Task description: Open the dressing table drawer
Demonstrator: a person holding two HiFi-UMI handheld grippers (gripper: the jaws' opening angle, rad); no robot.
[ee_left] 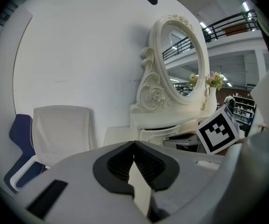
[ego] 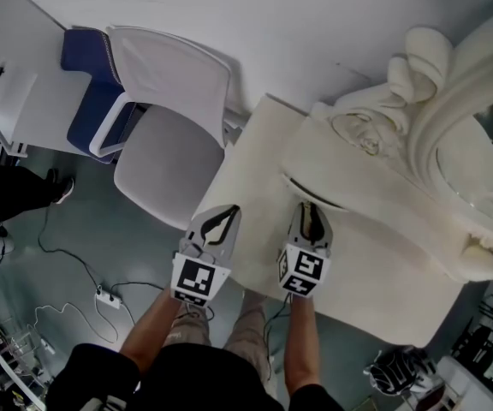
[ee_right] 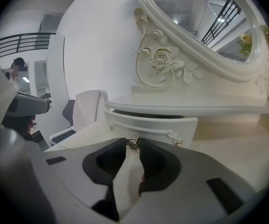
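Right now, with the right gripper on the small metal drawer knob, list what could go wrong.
The right gripper pinches the small round metal knob of the white curved drawer only at its tips, so a pull may slip off. The drawer shows a narrow gap; a skewed pull might jam it.

Count at this frame:
- dressing table [ego: 358,255] ×1
- drawer [ee_right: 148,125] ×1
- metal drawer knob [ee_right: 133,143] ×1 counted for certain
- oval mirror [ee_left: 183,62] ×1
- chairs ×2: white chair [ego: 169,135] ×1, blue chair [ego: 92,92] ×1
- handheld grippers ×2: left gripper [ego: 225,214], right gripper [ego: 308,209]
- marker cubes ×2: left cube [ego: 197,278], right cube [ego: 303,270]
- power strip [ego: 107,298] ×1, floor cables too tangled to count
- bystander [ego: 15,195] ×1, only a leg and shoe showing
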